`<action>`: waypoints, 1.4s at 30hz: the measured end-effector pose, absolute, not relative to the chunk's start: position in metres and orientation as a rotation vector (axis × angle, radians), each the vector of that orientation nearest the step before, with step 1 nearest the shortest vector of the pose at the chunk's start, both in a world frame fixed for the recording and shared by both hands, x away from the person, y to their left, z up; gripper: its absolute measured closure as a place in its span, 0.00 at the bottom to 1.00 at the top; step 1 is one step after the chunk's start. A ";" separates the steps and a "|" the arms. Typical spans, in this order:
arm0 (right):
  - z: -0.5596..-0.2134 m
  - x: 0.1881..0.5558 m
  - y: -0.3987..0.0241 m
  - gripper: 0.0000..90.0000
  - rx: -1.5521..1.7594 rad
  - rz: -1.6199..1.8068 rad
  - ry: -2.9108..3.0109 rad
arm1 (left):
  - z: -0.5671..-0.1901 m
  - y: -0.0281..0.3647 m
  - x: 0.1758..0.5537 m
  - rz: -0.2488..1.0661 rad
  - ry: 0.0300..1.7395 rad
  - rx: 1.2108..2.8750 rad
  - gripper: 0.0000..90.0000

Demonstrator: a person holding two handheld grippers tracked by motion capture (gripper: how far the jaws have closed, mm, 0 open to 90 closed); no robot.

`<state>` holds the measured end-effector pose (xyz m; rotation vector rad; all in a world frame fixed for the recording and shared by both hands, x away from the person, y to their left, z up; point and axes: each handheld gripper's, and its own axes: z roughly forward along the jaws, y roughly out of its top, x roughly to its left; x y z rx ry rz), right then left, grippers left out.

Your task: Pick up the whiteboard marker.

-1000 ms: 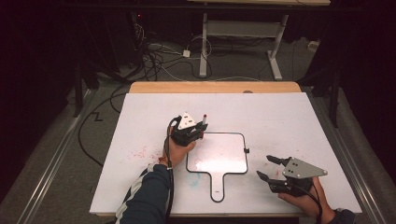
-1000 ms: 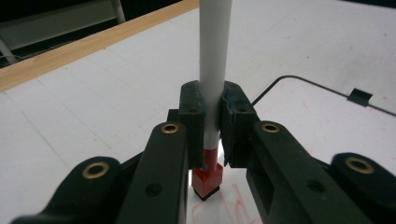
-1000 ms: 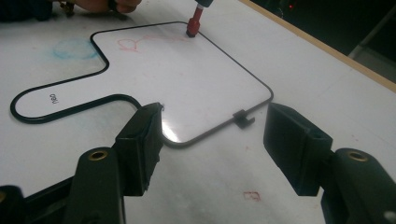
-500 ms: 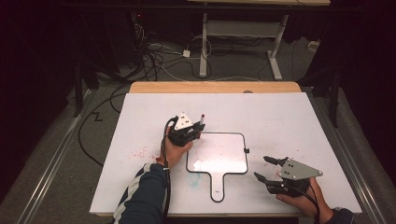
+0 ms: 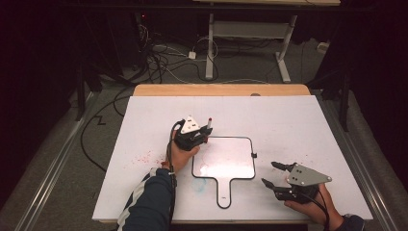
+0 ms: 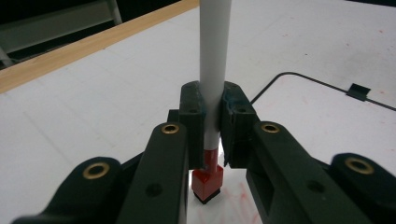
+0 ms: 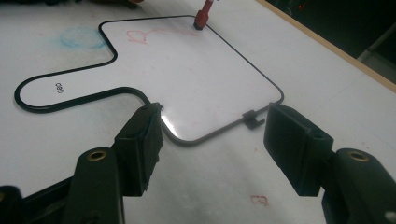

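The right gripper (image 5: pixel 273 174) rests just right of the whiteboard (image 5: pixel 226 159), near its handle – jaws wide, nothing between them. Across the whiteboard, at its far left corner, the left gripper (image 5: pixel 204 134) clamps an upright marker (image 6: pixel 214 70) – red tip down on the whiteboard by faint red strokes (image 7: pixel 147 35).

Marker (image 6: pixel 214 70): white barrel, red tip (cap off), standing upright, tip touching board's corner.
Whiteboard (image 5: pixel 226 161): black-rimmed, handled, lying flat, bearing faint red scribble.
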<state>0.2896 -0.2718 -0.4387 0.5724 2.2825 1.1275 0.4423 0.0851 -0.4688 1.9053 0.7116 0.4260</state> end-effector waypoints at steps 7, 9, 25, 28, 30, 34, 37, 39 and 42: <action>-0.439 0.290 -0.272 0.42 0.571 1.121 2.287 | -0.469 0.090 0.432 0.405 0.676 1.921 0.87; -0.439 0.289 -0.272 0.42 0.573 1.120 2.284 | -0.468 0.092 0.429 0.411 0.664 1.933 0.88; -0.440 0.288 -0.271 0.42 0.558 1.095 2.297 | -0.469 0.096 0.419 0.416 0.619 1.948 0.88; -0.440 0.287 -0.270 0.42 0.555 1.096 2.301 | -0.469 0.085 0.425 0.401 0.619 1.933 0.88; -0.440 0.287 -0.269 0.42 0.554 1.093 2.302 | -0.469 0.075 0.428 0.399 0.595 1.940 0.88; -0.441 0.288 -0.269 0.42 0.551 1.092 2.308 | -0.469 0.063 0.434 0.395 0.577 1.939 0.88; -0.441 0.288 -0.269 0.42 0.549 1.095 2.308 | -0.470 0.068 0.439 0.411 0.588 1.924 0.88; -0.441 0.288 -0.269 0.42 0.540 1.094 2.304 | -0.470 0.076 0.441 0.418 0.625 1.925 0.88; -0.440 0.288 -0.269 0.42 0.543 1.090 2.301 | -0.469 0.086 0.439 0.411 0.644 1.932 0.88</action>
